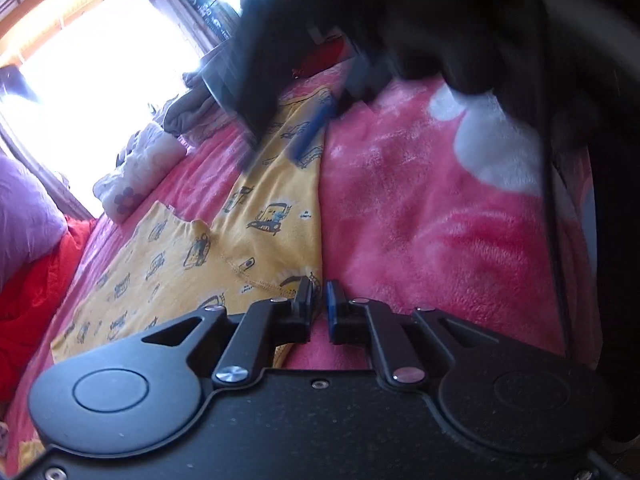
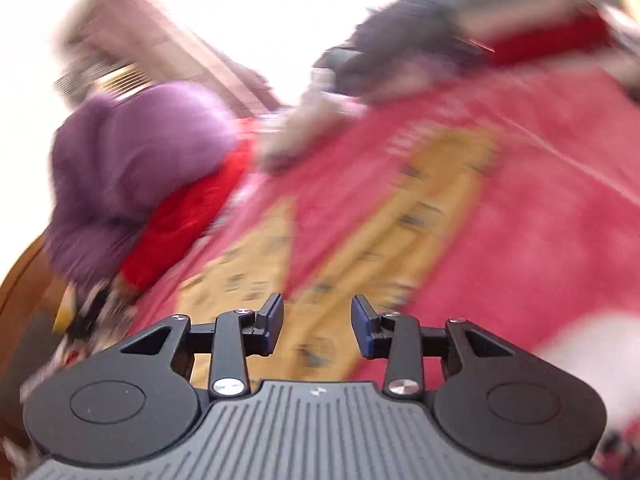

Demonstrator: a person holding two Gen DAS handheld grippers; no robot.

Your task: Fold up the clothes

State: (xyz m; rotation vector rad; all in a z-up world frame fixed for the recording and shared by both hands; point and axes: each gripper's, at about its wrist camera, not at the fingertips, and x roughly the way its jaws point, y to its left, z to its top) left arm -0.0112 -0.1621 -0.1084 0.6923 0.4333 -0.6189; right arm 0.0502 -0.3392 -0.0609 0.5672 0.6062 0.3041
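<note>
Lengthwise, yellow pants (image 1: 256,216) away from jaws.

Open blanket to my right, clutter along the far and left edges.

In the left wrist view I see bare pink blanket (image 1: 420,220) across the centre and right of the frame, the widest free lane. The yellow garment (image 1: 256,216) covers the middle-left strip. At top centre my blurred right gripper (image 1: 312,120) hangs over the garment's far end and blocks that approach. Folded clothes (image 1: 140,172) and a grey pile (image 1: 188,108) line the upper left. A purple pillow (image 1: 24,216) and red cloth (image 1: 36,300) close the left edge. The right wrist view is too blurred to judge gaps; the pillow (image 2: 136,176) fills its left.
</note>
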